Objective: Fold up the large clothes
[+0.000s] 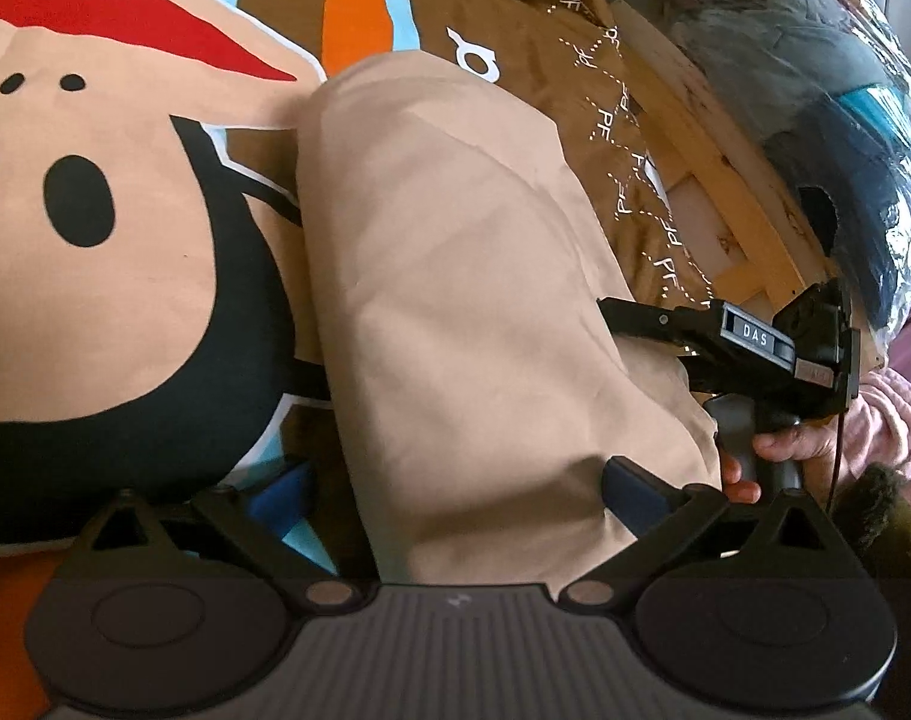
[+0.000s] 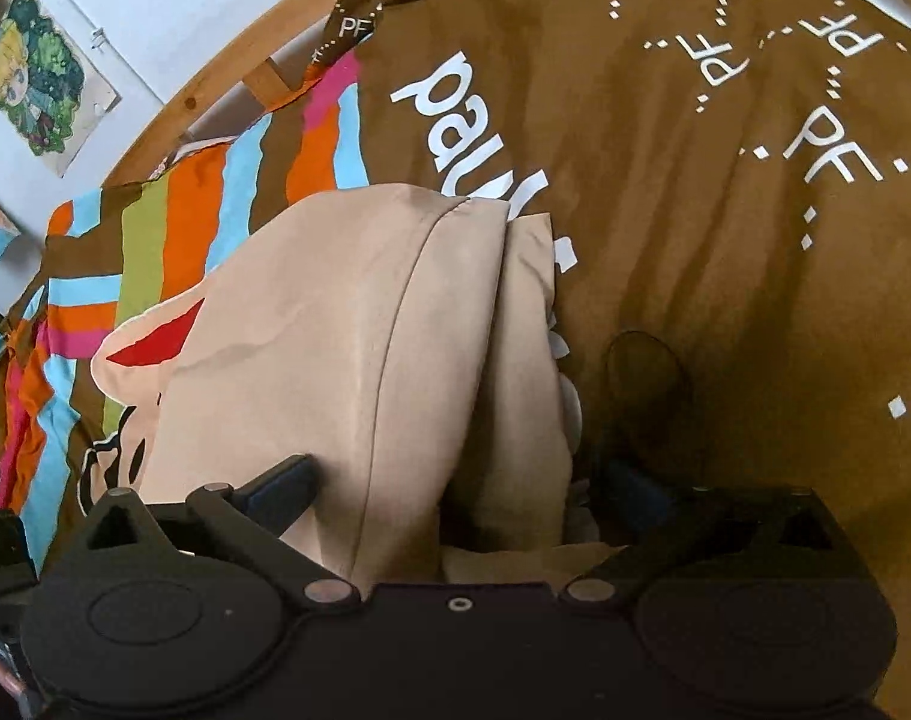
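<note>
Brown bedding (image 2: 695, 276) printed with white letters and bright stripes is serving as the work surface, broad and soft enough to take a big garment. Lying along it is the beige garment (image 1: 455, 300), already doubled into a long narrow bundle, with its near end running in between the fingers of both tools; I judge it is being kept long so it can next be folded end to end. A wooden bed frame (image 1: 713, 138) is edging the bedding at the far side.

Left gripper (image 1: 455, 480) is sitting spread wide, fingers on either side of the cloth end, straddling rather than pinching. Right gripper (image 2: 455, 480) is likewise standing wide around a thick roll of the cloth; whether either pad is pressing it, I cannot tell. A hand (image 1: 779, 450) is gripping the right tool's handle.
</note>
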The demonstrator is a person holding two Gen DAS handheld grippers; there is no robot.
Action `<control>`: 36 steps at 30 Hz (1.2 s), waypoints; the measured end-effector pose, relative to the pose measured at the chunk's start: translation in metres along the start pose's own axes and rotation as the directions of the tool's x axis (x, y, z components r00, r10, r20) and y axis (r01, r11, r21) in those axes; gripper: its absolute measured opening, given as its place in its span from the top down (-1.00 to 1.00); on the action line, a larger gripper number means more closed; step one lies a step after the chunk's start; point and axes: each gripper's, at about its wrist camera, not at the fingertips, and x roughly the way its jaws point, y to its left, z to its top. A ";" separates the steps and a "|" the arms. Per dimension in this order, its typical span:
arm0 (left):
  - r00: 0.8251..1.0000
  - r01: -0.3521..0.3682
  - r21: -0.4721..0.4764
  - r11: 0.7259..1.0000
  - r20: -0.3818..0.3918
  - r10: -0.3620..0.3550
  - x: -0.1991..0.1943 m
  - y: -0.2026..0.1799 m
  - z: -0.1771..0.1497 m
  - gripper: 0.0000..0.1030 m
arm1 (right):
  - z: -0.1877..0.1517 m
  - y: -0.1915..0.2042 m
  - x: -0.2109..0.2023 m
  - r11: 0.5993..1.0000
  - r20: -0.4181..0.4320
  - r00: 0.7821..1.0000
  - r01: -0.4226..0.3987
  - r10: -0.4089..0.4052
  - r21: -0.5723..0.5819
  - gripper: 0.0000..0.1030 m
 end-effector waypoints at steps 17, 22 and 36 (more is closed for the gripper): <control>1.000 0.004 0.093 0.996 0.014 -0.006 -0.017 -0.028 0.005 -0.08 | -0.018 0.038 -0.032 0.996 0.058 0.997 -0.062 0.058 0.064 0.47; 0.997 -0.038 0.121 0.992 0.069 0.029 -0.056 -0.036 0.012 -0.07 | -0.013 0.077 -0.043 0.993 0.111 0.989 -0.101 0.094 0.060 0.51; 0.932 -0.329 -0.035 0.944 0.148 0.330 -0.201 0.048 0.026 -0.08 | -0.011 0.235 0.072 0.968 0.054 0.966 -0.249 0.251 -0.033 0.54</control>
